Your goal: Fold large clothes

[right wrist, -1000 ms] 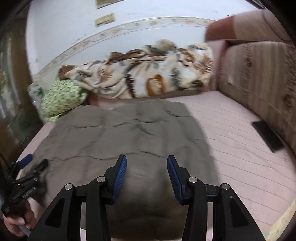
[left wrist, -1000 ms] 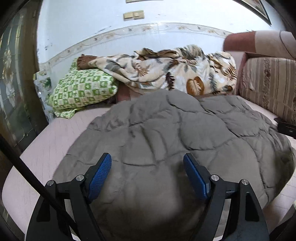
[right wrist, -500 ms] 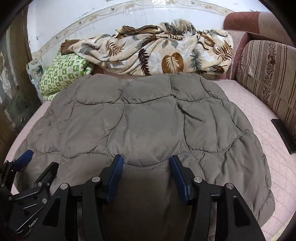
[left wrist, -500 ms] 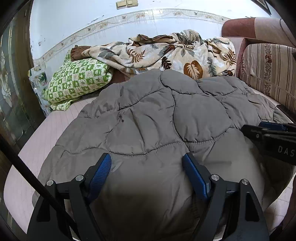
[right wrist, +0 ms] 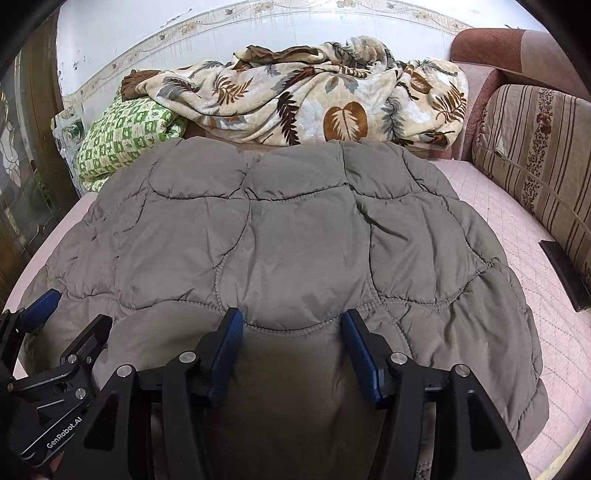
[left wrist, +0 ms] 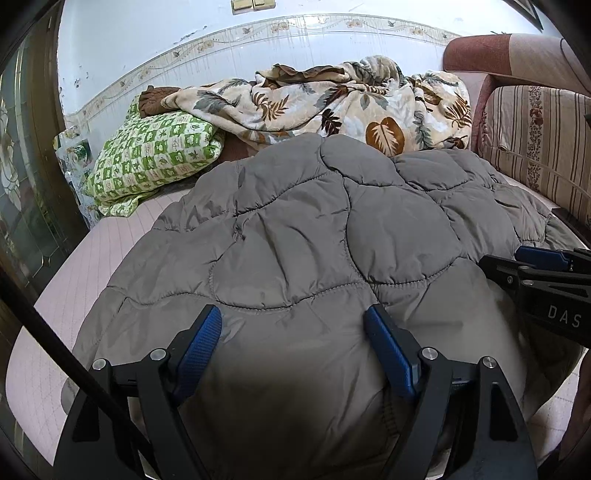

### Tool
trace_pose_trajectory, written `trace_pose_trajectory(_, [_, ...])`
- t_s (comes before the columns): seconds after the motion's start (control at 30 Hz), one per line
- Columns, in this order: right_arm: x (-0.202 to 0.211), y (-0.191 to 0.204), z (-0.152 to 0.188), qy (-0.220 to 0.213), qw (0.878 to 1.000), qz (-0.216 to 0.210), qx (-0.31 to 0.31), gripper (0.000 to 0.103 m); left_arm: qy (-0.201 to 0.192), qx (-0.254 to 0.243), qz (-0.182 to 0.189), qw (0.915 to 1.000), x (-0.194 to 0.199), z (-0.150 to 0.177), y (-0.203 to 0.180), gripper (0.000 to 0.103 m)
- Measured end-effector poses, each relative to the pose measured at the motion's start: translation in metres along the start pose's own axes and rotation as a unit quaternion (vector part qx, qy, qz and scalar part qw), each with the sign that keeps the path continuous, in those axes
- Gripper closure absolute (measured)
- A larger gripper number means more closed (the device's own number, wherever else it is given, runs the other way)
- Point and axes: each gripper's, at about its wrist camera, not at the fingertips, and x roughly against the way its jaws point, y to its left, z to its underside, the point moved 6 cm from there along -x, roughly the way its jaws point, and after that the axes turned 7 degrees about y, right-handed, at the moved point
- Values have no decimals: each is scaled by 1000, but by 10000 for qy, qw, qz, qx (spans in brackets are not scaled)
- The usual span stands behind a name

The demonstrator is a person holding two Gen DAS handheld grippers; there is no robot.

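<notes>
Pink quilted mattress, carrying everything. Along its right edge, a striped sofa-style backrest; along the far edge, against the white wall with a patterned border, a heap of bedding.

Grey quilted puffer garment, spread flat across the middle of the mattress, reaching from near the far edge to the near edge and close to the left edge, with bare mattress showing along the right side. Stitched in rounded panels, lightly wrinkled. Near hem under both tools.

Leaf-print blanket, bunched at the far edge, just behind the garment's far end. Green-and-white checked pillow at the far left corner, partly under the blanket.

Dark flat object at the right edge, beside the backrest; too unclear to name.

Left gripper above the near hem toward the left edge, blue pads spread wide, nothing between them but fabric below; contact with the cloth cannot be told. Right gripper above the near hem further right, likewise spread, pads apart, pinching nothing. Each tool visible at the side of the other's view.
</notes>
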Motion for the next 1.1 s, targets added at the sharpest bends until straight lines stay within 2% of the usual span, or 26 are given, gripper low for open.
trace_pose_trajectory(0.13, [0, -1, 1, 24, 10000, -50, -27, 42, 70, 34, 99, 9999, 2, -2, 1, 23])
trace_pose_trajectory(0.2, [7, -5, -3, -37, 9996, -256, -151, 42, 115, 62, 224, 9997, 6, -7, 4, 23])
trace_pose_trajectory(0.27, [21, -10, -14, -287, 9978, -518, -293, 42, 108, 106, 435, 9989, 12, -21, 7, 23])
trace_pose_trajectory(0.37, [39, -19, -45, -680, 9967, -359, -272, 41, 96, 105, 542, 9984, 13, -49, 10, 23])
trace_pose_trajectory(0.47, [37, -27, -73, -745, 9964, -237, -326, 41, 304, -3, 597, 9978, -3, -83, 4, 23])
trace_pose_trajectory(0.53, [26, -33, -86, -582, 9973, -183, -415, 33, 462, -74, 623, 9970, -19, -100, -1, 23])
trace_pose_trajectory(0.63, [-3, -45, -96, -226, 9984, -133, -509, 32, 983, -118, 428, 9942, -62, -116, -7, 23])
trace_pose_trajectory(0.7, [-26, -55, -95, 122, 9978, -78, -649, 32, 1362, -17, 429, 9897, -90, -119, -6, 23])
trace_pose_trajectory(0.77, [-48, -66, -89, 492, 9950, -163, -854, 32, 1788, 69, 473, 9827, -116, -118, -4, 20])
trace_pose_trajectory(0.83, [-65, -75, -85, 818, 9920, -241, -931, 30, 1997, 136, 473, 9786, -134, -117, -5, 13])
trace_pose_trajectory(0.9, [-75, -79, -84, 950, 9899, -320, -1003, 28, 2098, 151, 410, 9768, -146, -115, -7, 8])
trace_pose_trajectory(1.0, [-80, -80, -83, 1049, 9891, -311, -988, 27, 2166, 207, 411, 9752, -152, -113, -9, 7])
trace_pose_trajectory(1.1, [-68, -80, -83, 868, 9907, -336, -995, 27, 1867, 322, 526, 9805, -133, -114, -2, 11])
